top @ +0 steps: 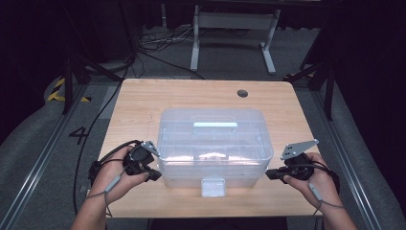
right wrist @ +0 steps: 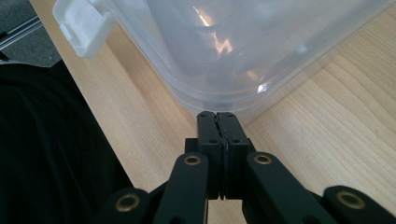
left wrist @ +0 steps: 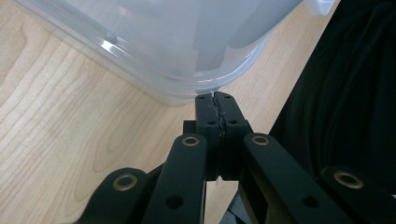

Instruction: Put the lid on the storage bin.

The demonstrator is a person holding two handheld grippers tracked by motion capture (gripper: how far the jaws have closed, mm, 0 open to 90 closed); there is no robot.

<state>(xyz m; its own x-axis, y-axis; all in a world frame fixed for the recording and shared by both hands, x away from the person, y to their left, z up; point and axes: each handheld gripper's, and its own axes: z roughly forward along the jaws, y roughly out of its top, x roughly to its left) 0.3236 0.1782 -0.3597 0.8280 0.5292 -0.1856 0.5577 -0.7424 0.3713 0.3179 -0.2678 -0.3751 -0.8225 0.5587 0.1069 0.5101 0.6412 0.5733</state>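
A clear plastic storage box (top: 213, 139) with its lid on stands in the middle of the wooden table (top: 143, 100), and its white front latch (top: 213, 187) faces me. My left gripper (top: 155, 175) sits at the box's near left corner. Its jaws are pressed together with nothing between them, and the tips (left wrist: 215, 95) sit right at the lid's rim (left wrist: 177, 88). My right gripper (top: 269, 174) mirrors it at the near right corner, also shut and empty, with its tips (right wrist: 217, 114) just under the rim of the box (right wrist: 243, 46). The latch (right wrist: 81, 25) shows at upper left.
A round cable hole (top: 242, 93) sits near the table's far right edge. Behind the table stand a white frame (top: 234, 21) and loose floor cables (top: 158, 45). Dark clothing (left wrist: 345, 93) borders the table's near edge. Bare wood (top: 139, 124) lies left of and behind the box.
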